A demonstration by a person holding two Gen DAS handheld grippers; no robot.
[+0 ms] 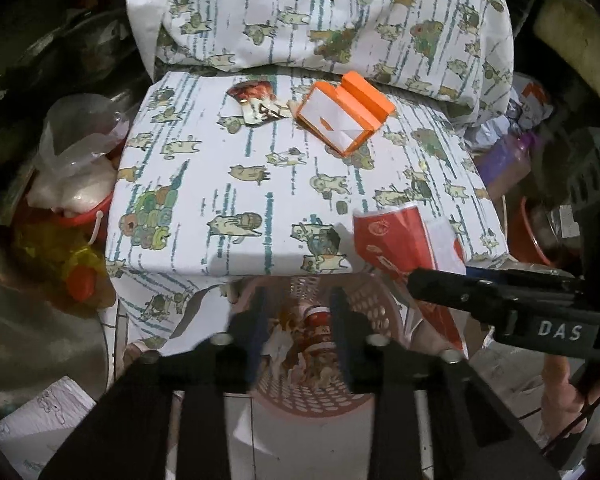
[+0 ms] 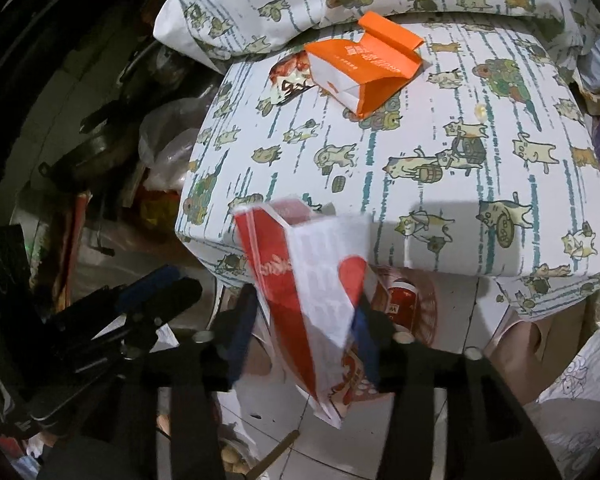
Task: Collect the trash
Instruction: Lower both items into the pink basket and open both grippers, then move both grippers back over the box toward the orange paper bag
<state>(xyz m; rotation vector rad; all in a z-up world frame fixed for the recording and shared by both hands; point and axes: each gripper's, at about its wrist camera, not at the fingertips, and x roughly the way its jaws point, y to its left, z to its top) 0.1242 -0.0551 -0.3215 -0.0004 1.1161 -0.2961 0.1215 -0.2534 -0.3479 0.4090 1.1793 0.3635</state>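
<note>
A red and white carton (image 2: 316, 296) stands between the fingers of my right gripper (image 2: 304, 332), over the front edge of a cat-print cushion (image 2: 420, 152). The fingers sit wide, and the hold is unclear. The same carton (image 1: 400, 240) shows in the left wrist view, with my right gripper's fingers (image 1: 460, 288) on it. My left gripper (image 1: 298, 332) is open and empty above a pink perforated basket (image 1: 364, 312) that holds trash. An orange and white carton (image 1: 344, 114) (image 2: 364, 76) and a crumpled wrapper (image 1: 256, 104) (image 2: 290, 78) lie at the cushion's far side.
A cat-print pillow (image 1: 320, 12) lies behind the cushion. A plastic bag over a red bucket (image 1: 76, 168) and dark clutter stand left. More bags and containers (image 1: 512, 148) are at the right. White tiled floor (image 2: 460, 312) is below.
</note>
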